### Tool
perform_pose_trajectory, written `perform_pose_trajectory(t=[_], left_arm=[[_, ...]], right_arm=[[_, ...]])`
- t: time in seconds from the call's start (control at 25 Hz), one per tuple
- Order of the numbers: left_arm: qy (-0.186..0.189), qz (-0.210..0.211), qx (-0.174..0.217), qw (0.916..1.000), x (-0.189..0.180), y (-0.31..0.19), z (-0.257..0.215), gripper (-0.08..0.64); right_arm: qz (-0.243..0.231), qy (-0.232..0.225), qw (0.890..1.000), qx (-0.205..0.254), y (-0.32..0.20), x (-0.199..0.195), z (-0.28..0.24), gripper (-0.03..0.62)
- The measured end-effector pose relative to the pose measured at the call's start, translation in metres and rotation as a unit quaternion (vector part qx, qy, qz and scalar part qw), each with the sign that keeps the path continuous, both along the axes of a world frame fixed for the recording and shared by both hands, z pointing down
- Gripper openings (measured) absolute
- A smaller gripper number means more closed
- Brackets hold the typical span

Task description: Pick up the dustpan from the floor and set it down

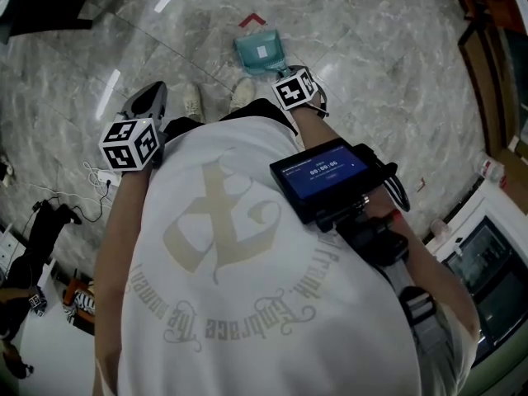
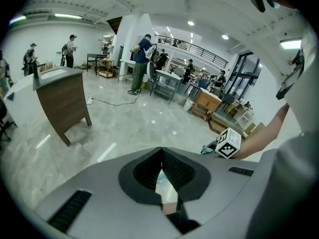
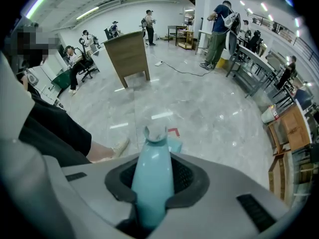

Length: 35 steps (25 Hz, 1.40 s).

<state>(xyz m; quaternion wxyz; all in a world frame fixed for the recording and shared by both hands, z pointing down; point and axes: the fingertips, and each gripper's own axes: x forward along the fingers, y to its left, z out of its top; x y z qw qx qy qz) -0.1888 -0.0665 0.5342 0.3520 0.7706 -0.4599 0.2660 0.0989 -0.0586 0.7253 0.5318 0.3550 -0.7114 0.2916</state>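
The teal dustpan sits on the marble floor just ahead of the person's shoes. Its pan lies flat and its handle rises toward me. My right gripper points steeply down, and its dark pads are closed on both sides of that handle. In the head view the right gripper sits right behind the pan, under its marker cube. My left gripper hovers to the left over bare floor. In its own view the left gripper has its tips together and holds nothing.
A red tape corner marks the floor beyond the dustpan. Two light shoes stand between the grippers. Cables and a power strip lie at the left. A wooden desk stands farther off, and cabinets line the right side.
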Motion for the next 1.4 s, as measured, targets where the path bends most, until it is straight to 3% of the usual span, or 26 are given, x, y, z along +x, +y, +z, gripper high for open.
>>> perform_pose_trajectory(t=[0.16,0.36,0.84,1.4], left_arm=[[0.006,0.011,0.008,0.9999,0.003,-0.019,-0.001,0.012],[0.012,0.002,0.018,0.9998,-0.020,-0.037,-0.005,0.012],[0.049,0.042,0.068,0.9956,-0.078,0.017,-0.014,0.012],[0.065,0.101,0.067,0.9905,-0.064,-0.013,-0.010,0.012]], right_arm=[[-0.020,-0.001,1.000,0.004,-0.007,0.007,-0.004,0.095],[-0.031,-0.014,0.999,0.009,-0.010,-0.005,-0.020,0.095],[-0.028,-0.020,0.998,0.044,0.048,-0.067,-0.077,0.095],[-0.044,-0.039,0.995,0.080,0.010,-0.085,-0.144,0.095]])
